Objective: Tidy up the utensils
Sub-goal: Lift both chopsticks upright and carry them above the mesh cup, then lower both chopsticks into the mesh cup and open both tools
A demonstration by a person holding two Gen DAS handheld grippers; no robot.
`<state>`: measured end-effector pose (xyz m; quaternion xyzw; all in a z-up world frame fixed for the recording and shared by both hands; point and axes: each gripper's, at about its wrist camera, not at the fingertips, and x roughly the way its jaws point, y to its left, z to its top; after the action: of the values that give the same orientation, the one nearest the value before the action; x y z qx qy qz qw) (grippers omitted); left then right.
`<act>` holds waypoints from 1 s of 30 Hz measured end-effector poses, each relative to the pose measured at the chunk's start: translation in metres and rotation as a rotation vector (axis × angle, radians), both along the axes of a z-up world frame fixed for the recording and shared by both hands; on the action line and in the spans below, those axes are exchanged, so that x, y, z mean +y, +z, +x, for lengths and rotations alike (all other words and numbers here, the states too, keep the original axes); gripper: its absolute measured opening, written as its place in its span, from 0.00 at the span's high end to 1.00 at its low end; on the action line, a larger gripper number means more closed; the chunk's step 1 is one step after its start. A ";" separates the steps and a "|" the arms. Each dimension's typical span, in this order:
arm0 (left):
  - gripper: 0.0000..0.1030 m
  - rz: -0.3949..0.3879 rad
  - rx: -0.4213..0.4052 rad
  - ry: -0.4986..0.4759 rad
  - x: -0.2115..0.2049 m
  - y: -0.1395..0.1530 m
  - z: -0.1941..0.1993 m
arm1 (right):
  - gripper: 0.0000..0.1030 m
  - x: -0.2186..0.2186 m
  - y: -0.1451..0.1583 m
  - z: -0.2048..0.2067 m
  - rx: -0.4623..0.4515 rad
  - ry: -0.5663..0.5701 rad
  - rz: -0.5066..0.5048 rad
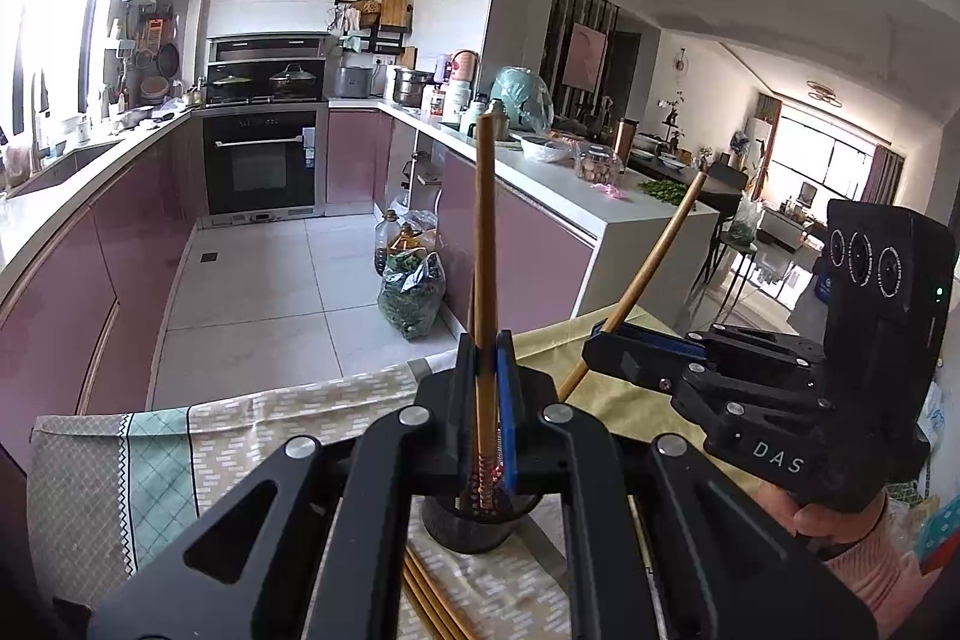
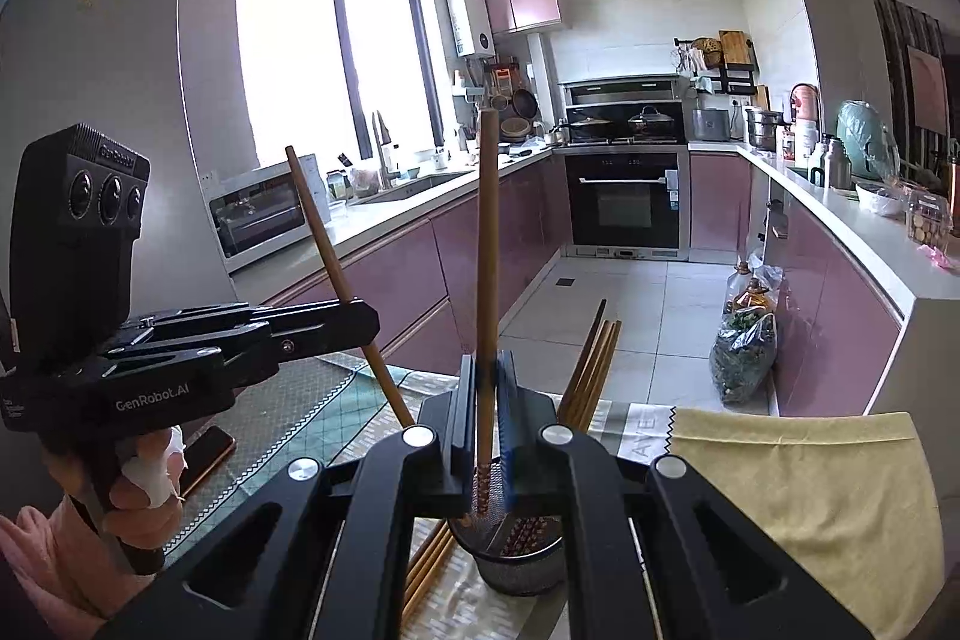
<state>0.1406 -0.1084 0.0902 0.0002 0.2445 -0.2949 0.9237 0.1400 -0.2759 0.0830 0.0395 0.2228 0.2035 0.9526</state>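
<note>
My left claw (image 1: 487,370) and right claw (image 2: 487,388) each pinch one chopstick (image 1: 485,244); my linkage hides the cup (image 2: 516,568) rim.

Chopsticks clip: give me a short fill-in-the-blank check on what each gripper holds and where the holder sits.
1. The left gripper is shut on one ____.
2. The right gripper grips its chopstick pointing ____.
3. The dark mesh holder stands on a ____.
4. Loose chopsticks lie ____ the holder.

Missing: chopstick; upward; tablecloth; beside

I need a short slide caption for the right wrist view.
Both grippers hold one chopstick each above the mesh holder.
</note>
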 end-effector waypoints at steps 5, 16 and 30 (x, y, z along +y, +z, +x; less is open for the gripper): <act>0.93 0.057 0.031 0.016 -0.012 -0.016 0.017 | 0.95 0.009 -0.018 0.018 0.066 0.007 -0.033; 0.93 0.187 0.138 -0.019 -0.033 -0.061 0.048 | 0.94 0.019 -0.050 0.043 0.217 0.014 -0.072; 0.73 0.153 0.206 0.014 -0.032 -0.081 0.070 | 0.75 0.011 -0.068 0.057 0.261 -0.045 -0.014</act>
<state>0.2111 -0.1401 0.0095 0.0388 0.3598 -0.2675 0.8930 0.1968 -0.2650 0.0146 0.0639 0.3454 0.1739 0.9200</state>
